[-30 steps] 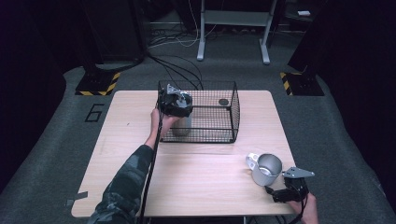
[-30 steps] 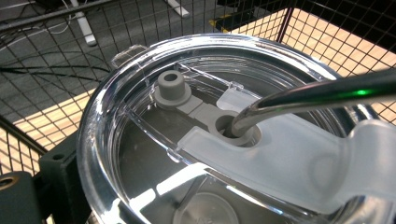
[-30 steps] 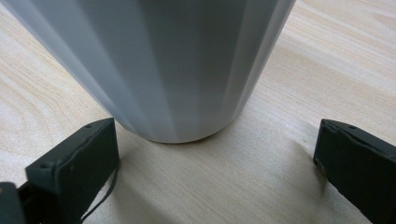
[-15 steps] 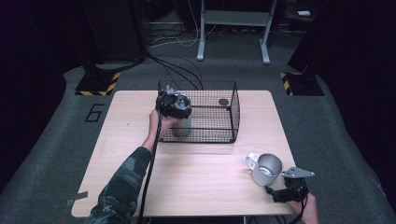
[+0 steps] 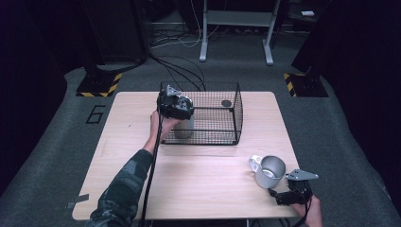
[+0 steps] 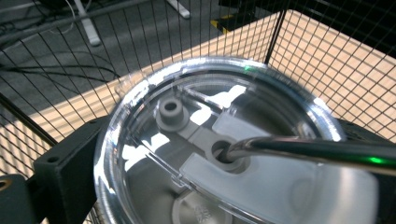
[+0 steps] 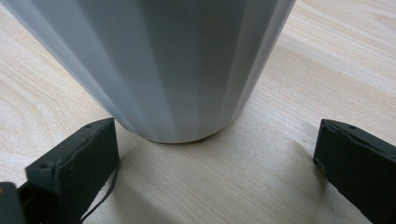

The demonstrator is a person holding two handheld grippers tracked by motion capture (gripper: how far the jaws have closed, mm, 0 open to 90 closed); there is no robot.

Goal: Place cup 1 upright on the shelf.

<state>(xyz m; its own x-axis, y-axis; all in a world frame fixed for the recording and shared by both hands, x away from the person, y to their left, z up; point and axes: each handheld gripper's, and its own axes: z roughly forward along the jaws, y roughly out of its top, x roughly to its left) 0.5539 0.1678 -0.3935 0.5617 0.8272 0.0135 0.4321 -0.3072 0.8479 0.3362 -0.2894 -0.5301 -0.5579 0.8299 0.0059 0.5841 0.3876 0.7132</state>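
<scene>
A grey tumbler (image 5: 183,128) stands inside the black wire basket (image 5: 213,138), at its near left corner. My left gripper (image 5: 175,105) is on top of it. In the left gripper view the tumbler's clear lid (image 6: 154,140), with a metal straw (image 6: 317,150) through it, sits between the jaws of the left gripper (image 6: 217,156), shut on its rim. A steel mug (image 5: 270,170) with a handle stands on the table's near right. My right gripper (image 5: 291,194) rests just behind it, open. The mug's base (image 7: 159,60) is just ahead of the right gripper (image 7: 215,154), which does not touch it.
The basket sits at the far middle of the wooden table (image 5: 198,182), and a small dark round thing (image 5: 226,103) lies in its far right corner. Basket mesh (image 6: 327,56) surrounds the lid closely. Dark floor, cables and a stand's legs lie beyond the table.
</scene>
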